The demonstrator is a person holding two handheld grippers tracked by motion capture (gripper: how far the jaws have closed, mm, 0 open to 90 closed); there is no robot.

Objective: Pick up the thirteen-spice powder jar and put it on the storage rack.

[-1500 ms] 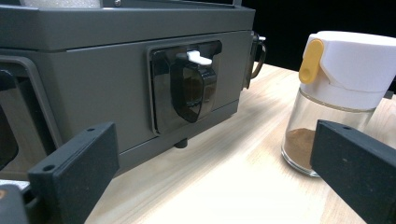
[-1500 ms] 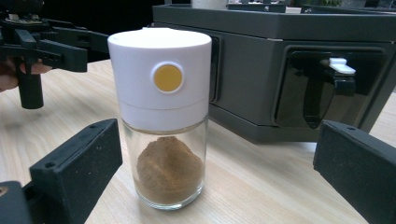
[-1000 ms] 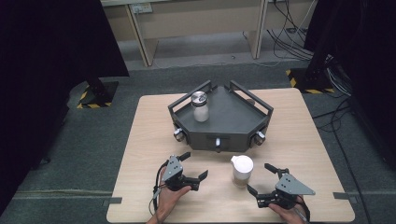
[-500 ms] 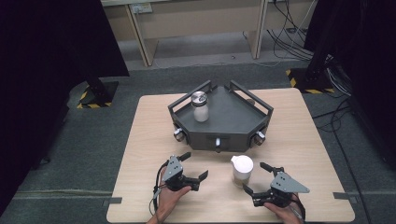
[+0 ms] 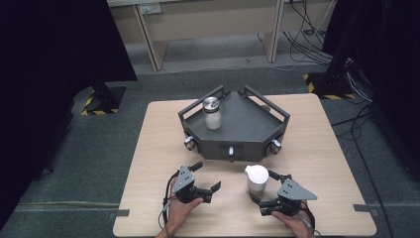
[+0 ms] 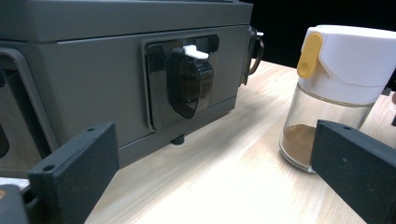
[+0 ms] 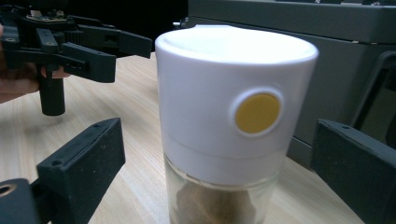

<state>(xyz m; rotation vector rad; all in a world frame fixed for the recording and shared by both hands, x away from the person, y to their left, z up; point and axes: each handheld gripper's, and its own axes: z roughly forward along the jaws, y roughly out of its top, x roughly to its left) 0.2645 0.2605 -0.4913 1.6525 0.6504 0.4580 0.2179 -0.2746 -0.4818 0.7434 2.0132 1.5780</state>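
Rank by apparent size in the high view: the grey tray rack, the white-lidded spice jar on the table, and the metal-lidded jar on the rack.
1. Grey tray rack, by far the largest.
2. White-lidded spice jar and metal-lidded jar: they look about alike; the spice jar sits nearer the camera, so no ranking between them.

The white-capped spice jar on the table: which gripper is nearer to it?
Right. The right gripper has its open jaws on either side of the spice jar, not yet pressing it. The left gripper rests apart, further along the table.

Spice jar (image 5: pixel 257 179) sits between right gripper (image 5: pixel 265 190) jaws, gaps both sides. Grey rack (image 5: pixel 233 126) blocks the far side just behind. Open tabletop (image 5: pixel 148 148) between jar and left gripper (image 5: pixel 207 176).
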